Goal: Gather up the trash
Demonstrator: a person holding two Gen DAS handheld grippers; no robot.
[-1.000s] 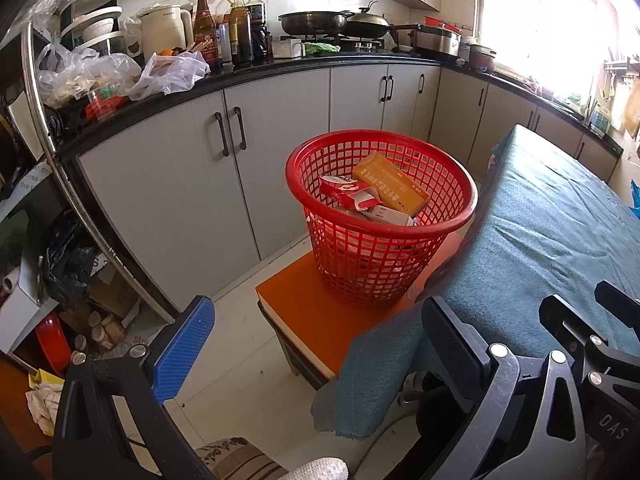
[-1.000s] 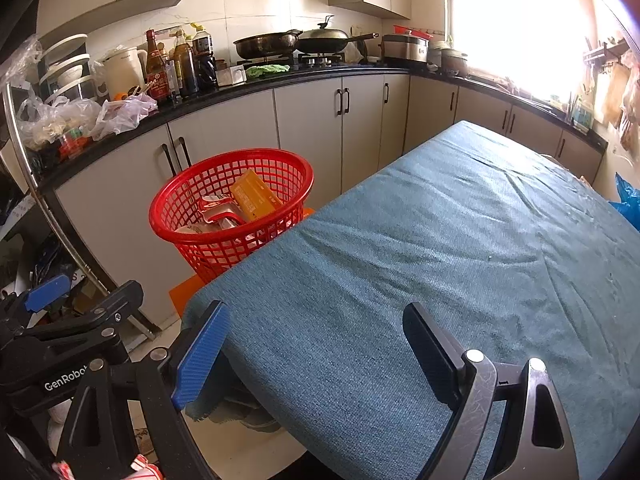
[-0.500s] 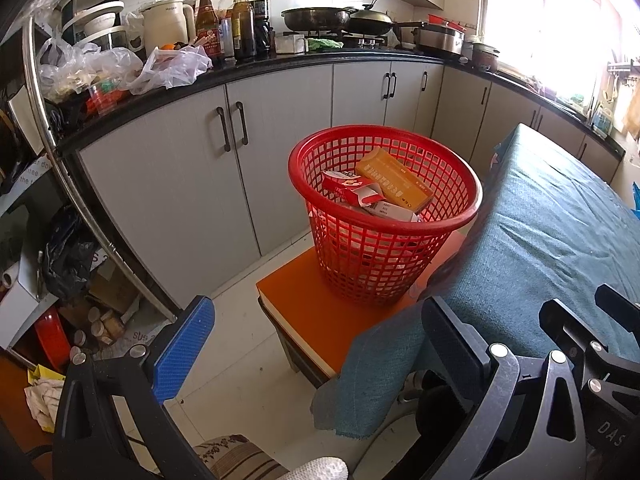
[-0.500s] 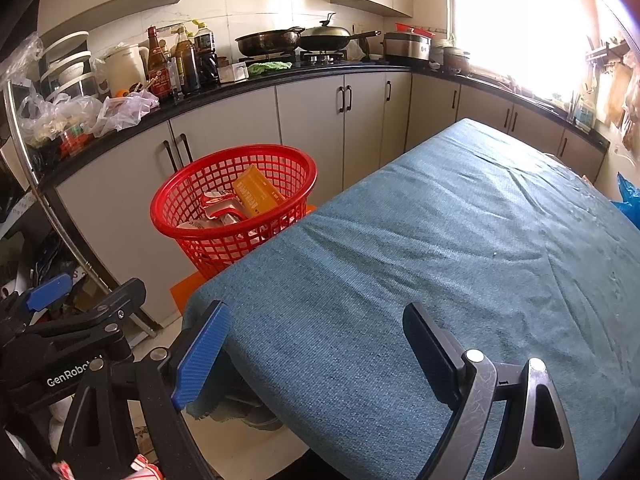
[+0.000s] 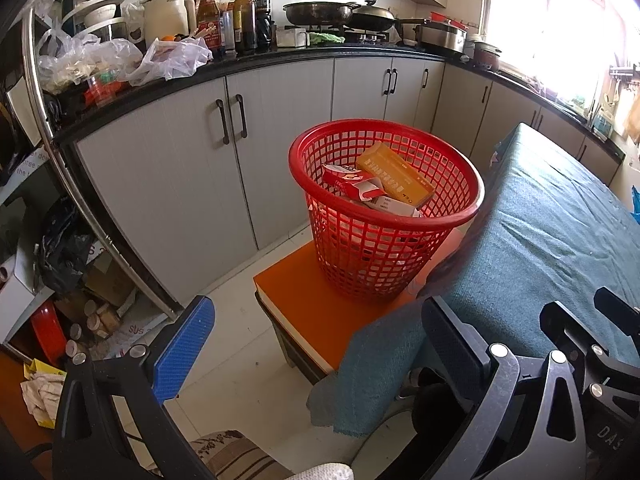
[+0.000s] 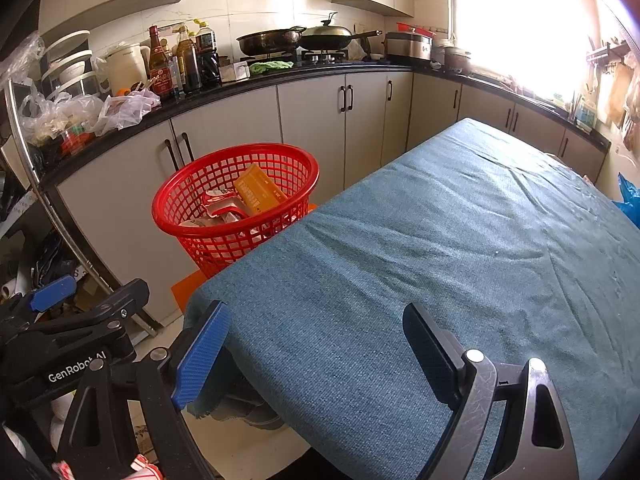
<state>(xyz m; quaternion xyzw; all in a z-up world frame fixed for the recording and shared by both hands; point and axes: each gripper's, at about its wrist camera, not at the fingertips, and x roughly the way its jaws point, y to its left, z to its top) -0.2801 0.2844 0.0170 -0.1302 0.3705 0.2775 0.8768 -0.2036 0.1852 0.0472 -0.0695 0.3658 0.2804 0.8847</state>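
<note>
**Q:** Two grippers, both idle?

**A:** Correct. The left gripper (image 5: 316, 352) has its jaws spread wide with nothing between them; it hangs low over the floor beside the table corner. The right gripper (image 6: 320, 354) is likewise spread and empty, held level above the near edge of the table (image 6: 460, 240), fingers pointing forward across the teal cloth.

**Q:** Why is the basket positioned where it is?

**A:** The red basket (image 5: 468, 184) stands upright on an orange stool (image 5: 304, 300), just beside the table's end. That probably raises its rim toward tabletop height, so items can be carried across and dropped in without bending.

**Q:** Location of the trash?

**A:** Inside the basket: an orange box (image 5: 394, 178) leaning on a red-and-white carton (image 5: 350, 182), with paler packaging beneath. No loose trash shows on the cloth.

**Q:** Assessment?

**A:** Collection appears complete or nearly so. The cluttered counter (image 5: 280, 62) beyond holds bags and bottles, well apart from both grippers.
</note>
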